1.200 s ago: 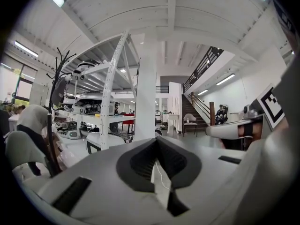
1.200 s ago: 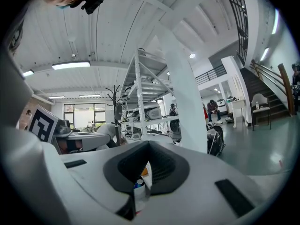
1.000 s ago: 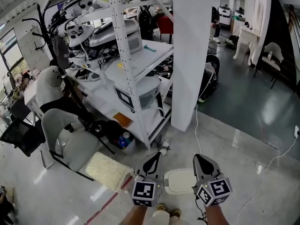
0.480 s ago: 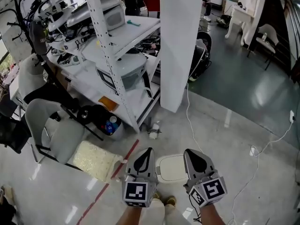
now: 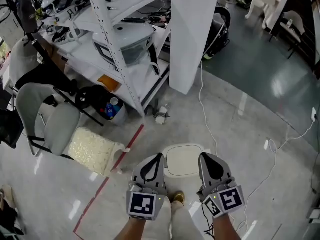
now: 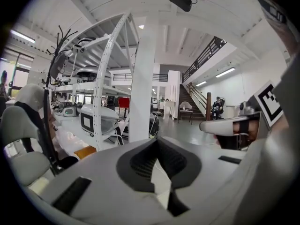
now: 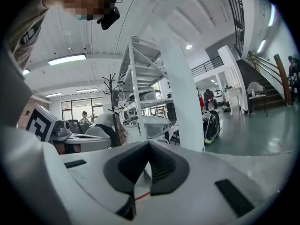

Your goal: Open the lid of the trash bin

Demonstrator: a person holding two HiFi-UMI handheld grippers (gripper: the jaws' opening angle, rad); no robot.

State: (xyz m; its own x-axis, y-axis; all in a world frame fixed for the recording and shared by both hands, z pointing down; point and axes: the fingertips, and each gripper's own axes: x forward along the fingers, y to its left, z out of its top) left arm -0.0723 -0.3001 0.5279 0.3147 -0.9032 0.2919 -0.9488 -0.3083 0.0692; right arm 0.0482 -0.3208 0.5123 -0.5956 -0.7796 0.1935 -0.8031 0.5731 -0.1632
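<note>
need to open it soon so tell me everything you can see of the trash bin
The trash bin shows only from above: a white rounded-rectangle lid, plastic-looking, flat and shut. It stands on the glossy floor ahead of the person's shoe, between the left gripper and right gripper tips. Neither appears to touch it; its body is hidden.

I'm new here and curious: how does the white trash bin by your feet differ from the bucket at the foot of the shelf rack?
The trash bin is white with its lid shut; the bucket is open-topped, with blue and white items showing inside. The trash bin sits between the left hand-held gripper and the right hand-held gripper; the bucket stands farther off, by the shelf rack. Both stand on the floor.
</note>
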